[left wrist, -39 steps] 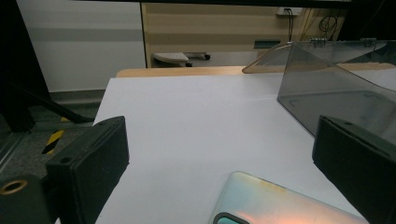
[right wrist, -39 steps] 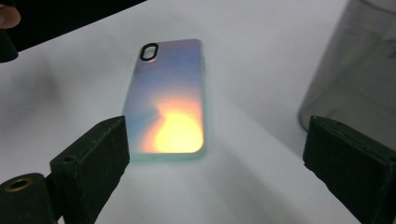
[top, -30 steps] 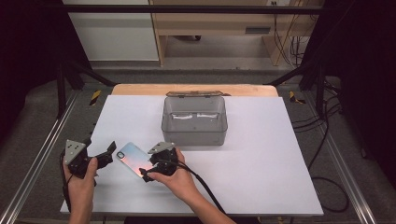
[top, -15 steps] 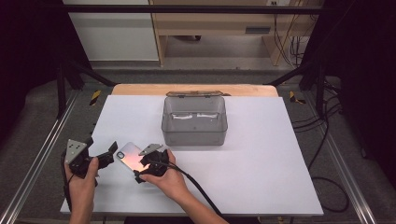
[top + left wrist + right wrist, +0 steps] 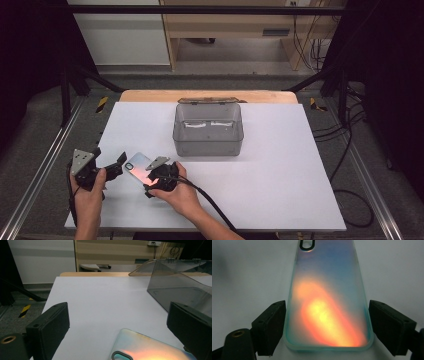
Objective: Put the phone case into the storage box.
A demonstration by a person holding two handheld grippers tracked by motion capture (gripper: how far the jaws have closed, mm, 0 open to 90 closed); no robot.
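Right tool point(image 5: 327, 332) astride iridescent case point(image 5: 327, 305)

One iridescent, glossy phone case point(image 5: 138, 167) with a single oval camera cutout lies on one white tabletop point(image 5: 280, 165). One clear grey plastic box point(image 5: 208, 131) with a hinged lid stands there too. Two black handheld grippers, left gripper point(image 5: 114, 166) and right gripper point(image 5: 155, 181), are present.

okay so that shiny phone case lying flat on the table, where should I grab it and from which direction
Grip the phone case across its width, one jaw on each long side edge, near the end away from the camera cutout. It lies flat on the white table, so only the thin edges offer purchase. Come in low from that end, as the right gripper already straddles it, probably the easiest approach.
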